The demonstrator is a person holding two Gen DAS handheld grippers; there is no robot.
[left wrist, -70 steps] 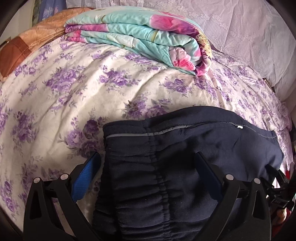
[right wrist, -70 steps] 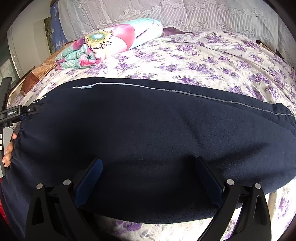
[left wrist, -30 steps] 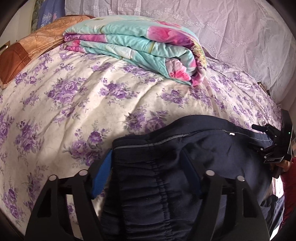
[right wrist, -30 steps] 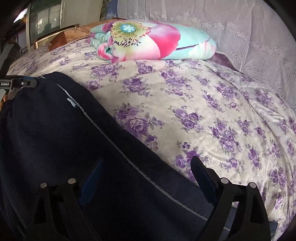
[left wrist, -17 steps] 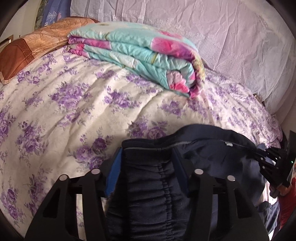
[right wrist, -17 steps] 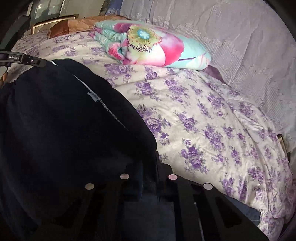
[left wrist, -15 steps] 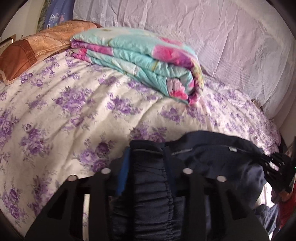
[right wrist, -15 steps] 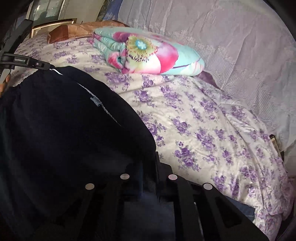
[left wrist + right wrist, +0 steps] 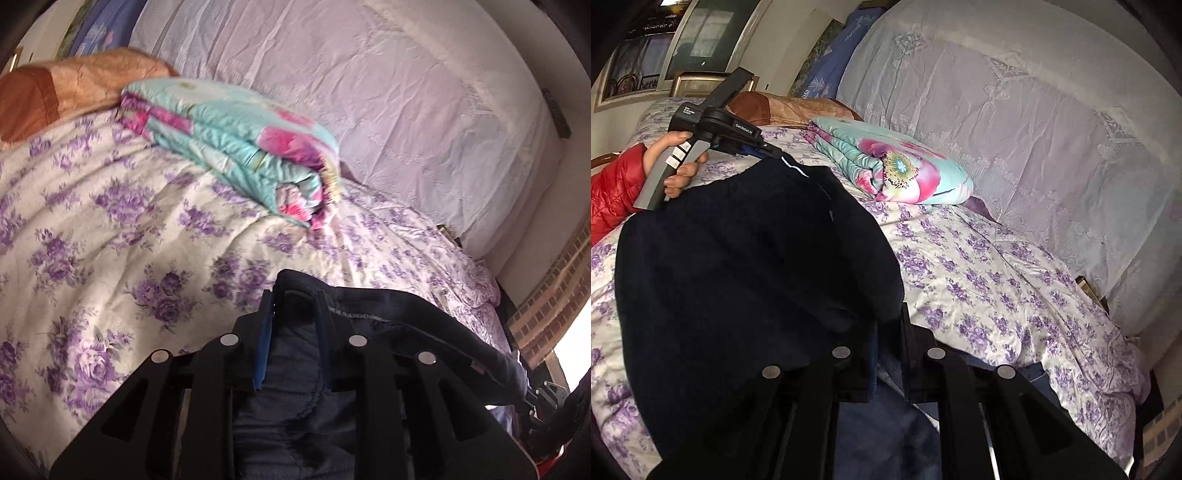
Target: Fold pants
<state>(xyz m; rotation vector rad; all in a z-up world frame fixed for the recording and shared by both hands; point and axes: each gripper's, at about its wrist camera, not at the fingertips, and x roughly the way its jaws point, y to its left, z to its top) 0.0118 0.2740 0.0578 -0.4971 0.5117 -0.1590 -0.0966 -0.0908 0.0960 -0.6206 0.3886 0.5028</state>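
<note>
The dark navy pants [image 9: 738,277] hang lifted above the bed, held by both grippers. My left gripper [image 9: 293,306] is shut on the gathered elastic waistband [image 9: 295,362]. It also shows from outside in the right wrist view [image 9: 764,151], clamped on the waist corner, with the hand in a red sleeve behind it. My right gripper [image 9: 890,328] is shut on the pants' edge further down the leg. The pants drape between the two in the left wrist view [image 9: 424,332]. The lower leg is hidden under my right gripper.
The bed has a white cover with purple flowers [image 9: 110,229]. A folded turquoise and pink quilt [image 9: 236,147] lies at its far side, also in the right wrist view [image 9: 894,166]. An orange-brown pillow [image 9: 55,96] lies far left. A lilac lace-covered headboard [image 9: 1034,147] backs the bed.
Both grippers closed on the pants and lifted them off the bed. The pants now hang bunched between them instead of lying flat. Both views tilted upward.
</note>
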